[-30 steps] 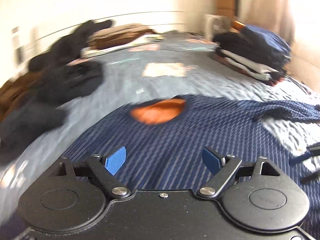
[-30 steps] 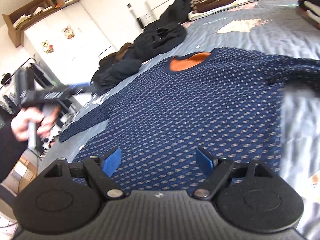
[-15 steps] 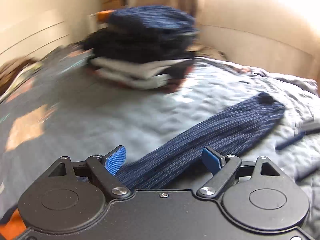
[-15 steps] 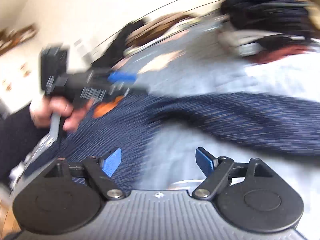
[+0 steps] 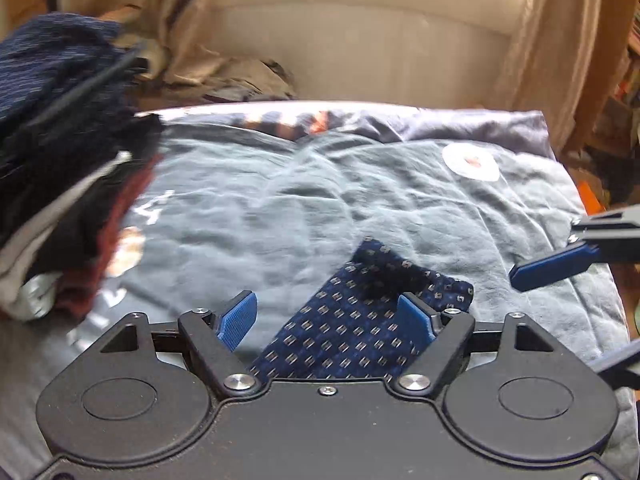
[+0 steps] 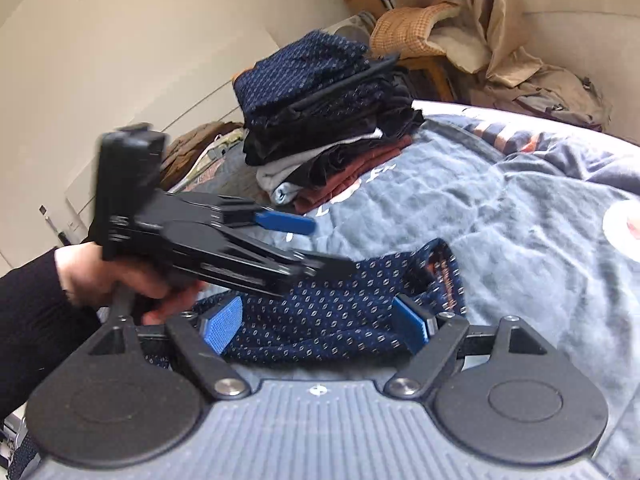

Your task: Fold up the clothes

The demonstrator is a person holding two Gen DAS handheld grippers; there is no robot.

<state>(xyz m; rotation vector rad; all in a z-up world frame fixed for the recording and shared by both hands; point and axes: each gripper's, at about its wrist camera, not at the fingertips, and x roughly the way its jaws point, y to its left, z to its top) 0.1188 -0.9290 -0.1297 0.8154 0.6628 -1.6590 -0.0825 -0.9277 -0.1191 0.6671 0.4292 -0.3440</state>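
The cuffed end of a dark blue patterned sweater sleeve [image 5: 360, 320] lies flat on the grey-blue bed cover [image 5: 280, 208]. My left gripper [image 5: 324, 304] points down over it. Its jaws are closing with the sleeve end between and below them, and the pads do not press on the cloth. From the right wrist view that left gripper [image 6: 308, 240] hangs just above the sleeve [image 6: 340, 320], held by a hand [image 6: 92, 276]. My right gripper [image 6: 318, 308] stands open over the same sleeve near its cuff [image 6: 444, 272]. One of its blue fingers [image 5: 552, 268] shows at the right edge.
A tall stack of folded clothes [image 6: 320, 112] stands on the bed to the left of the sleeve, close to the left gripper [image 5: 60, 140]. Beige curtains [image 5: 560, 40] and a padded cream panel [image 5: 360, 40] lie beyond the bed's far edge. A black sleeve [image 6: 28, 320] covers the person's arm.
Both grippers have swung off the sweater's body and orange collar, along the right sleeve to its cuff. The left gripper tipped downward and its jaws narrowed a little.
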